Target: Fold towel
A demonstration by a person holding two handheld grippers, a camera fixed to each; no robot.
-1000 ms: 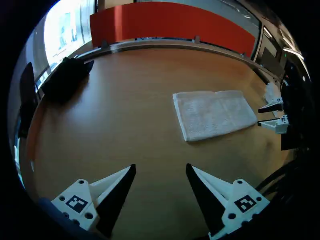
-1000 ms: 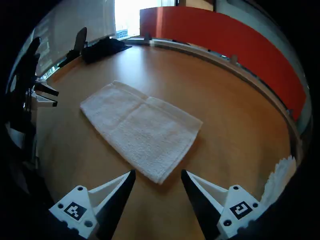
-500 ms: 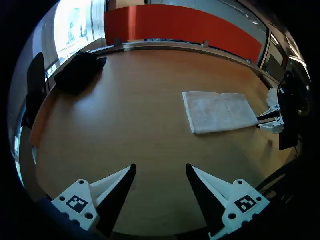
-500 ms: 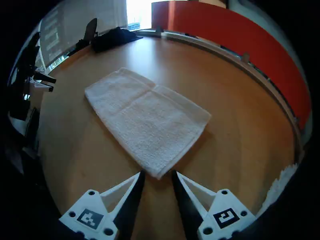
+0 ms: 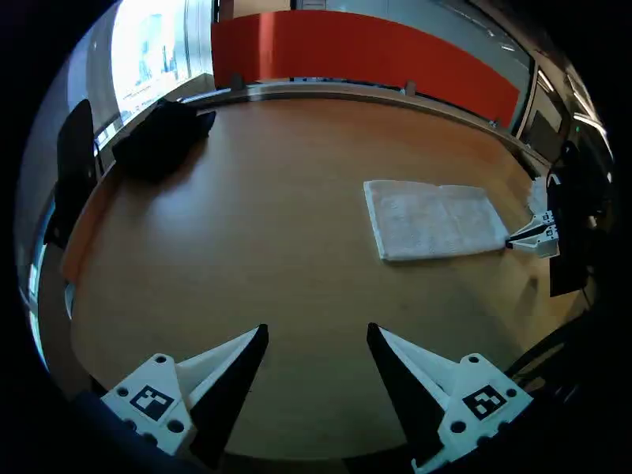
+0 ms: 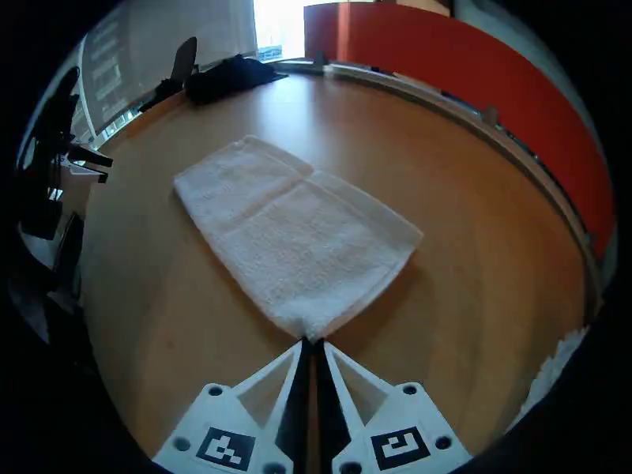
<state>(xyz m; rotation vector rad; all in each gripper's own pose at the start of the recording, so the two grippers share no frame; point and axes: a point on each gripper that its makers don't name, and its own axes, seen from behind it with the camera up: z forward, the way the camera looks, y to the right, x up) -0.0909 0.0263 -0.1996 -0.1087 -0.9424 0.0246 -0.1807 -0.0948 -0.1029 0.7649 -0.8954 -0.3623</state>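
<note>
Grip check first: your right gripper (image 6: 313, 346) has its jaws clenched on the near corner of the white terry-cloth towel (image 6: 292, 233), which lies flat on the brown wooden table (image 6: 442, 316). Lift low and slowly, carrying that corner straight across to the far edge. Your left gripper (image 5: 317, 336) hovers with jaws released, well apart from the towel; bring it in to pin the fold line

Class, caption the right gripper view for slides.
Right gripper pinching the near corner of a white towel on a wooden table.
</note>
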